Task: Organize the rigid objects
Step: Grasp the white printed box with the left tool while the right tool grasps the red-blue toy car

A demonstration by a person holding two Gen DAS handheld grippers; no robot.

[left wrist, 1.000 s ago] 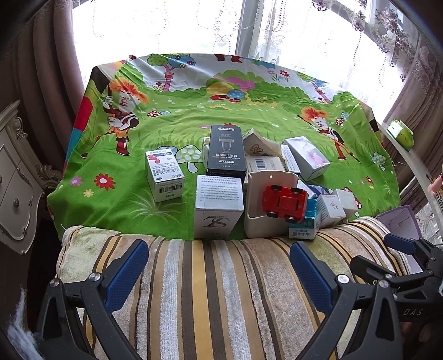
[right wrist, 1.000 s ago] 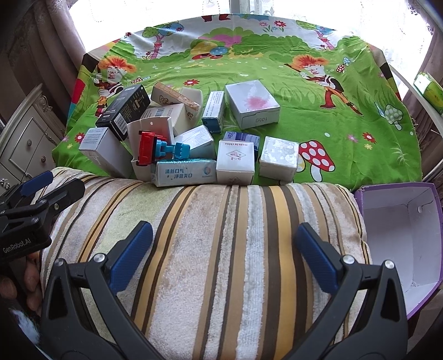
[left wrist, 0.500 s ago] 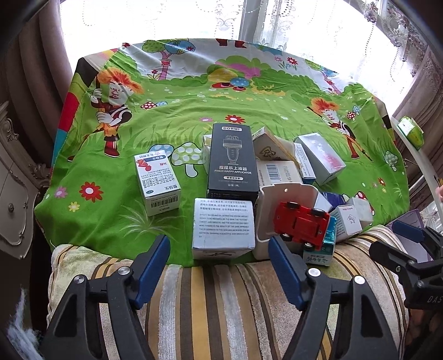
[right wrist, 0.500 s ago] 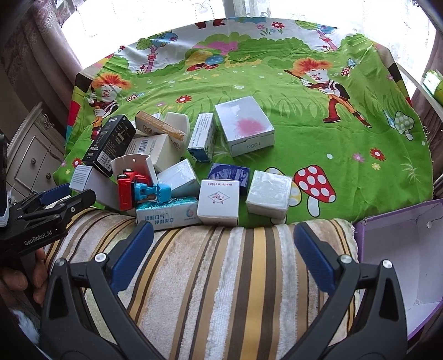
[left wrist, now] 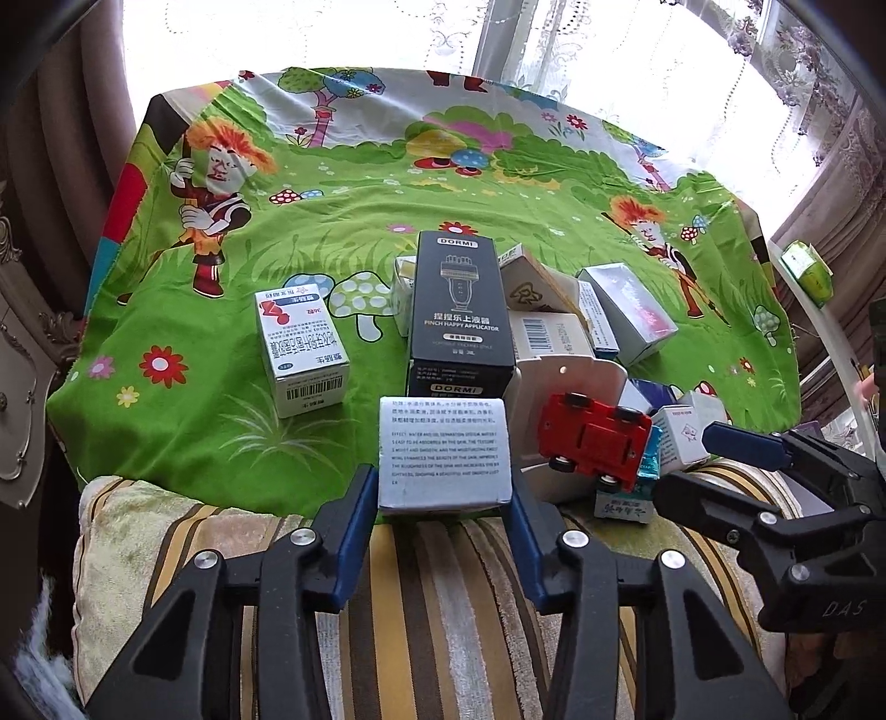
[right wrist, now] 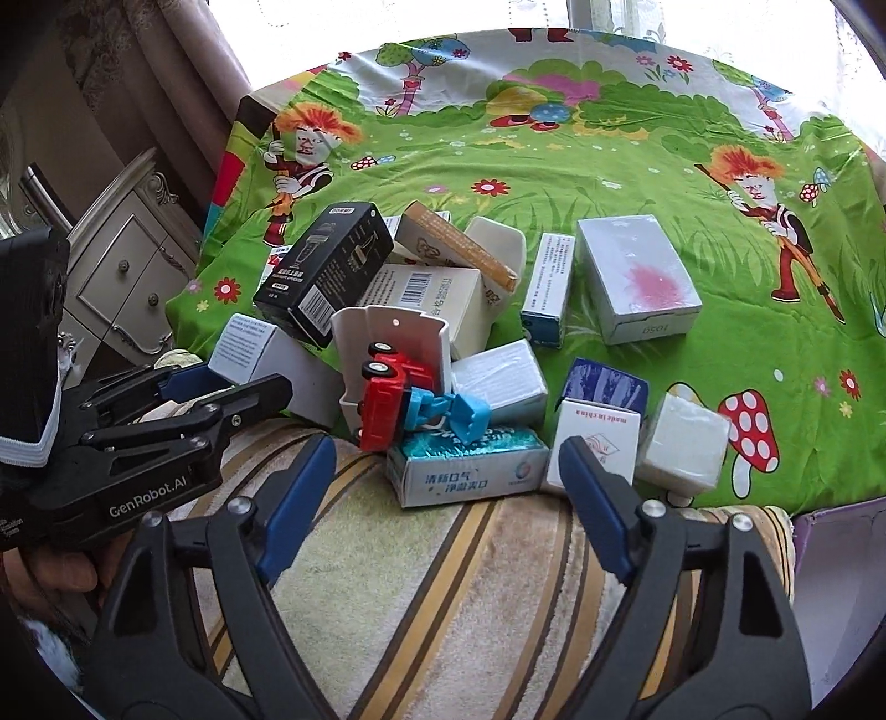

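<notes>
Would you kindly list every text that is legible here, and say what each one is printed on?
"DORMI" and "PINCH HAPPY APPLICATOR": black box.
"made in china": small white box.
"GenRobot.AI": left tongs.
"DAS": right tongs.
"1050", upside down: silver box.
Chinese print on other boxes: too small to read.

I am in a home, most likely a bedroom. Everything centres on the cartoon-print bedsheet (left wrist: 343, 221), green with mushrooms and red-haired figures. Behind it hang lace curtains (left wrist: 609, 50) over a bright window; left of it stands an ornate cream dresser (right wrist: 127, 266); in front lies a striped towel (right wrist: 443, 598).
</notes>
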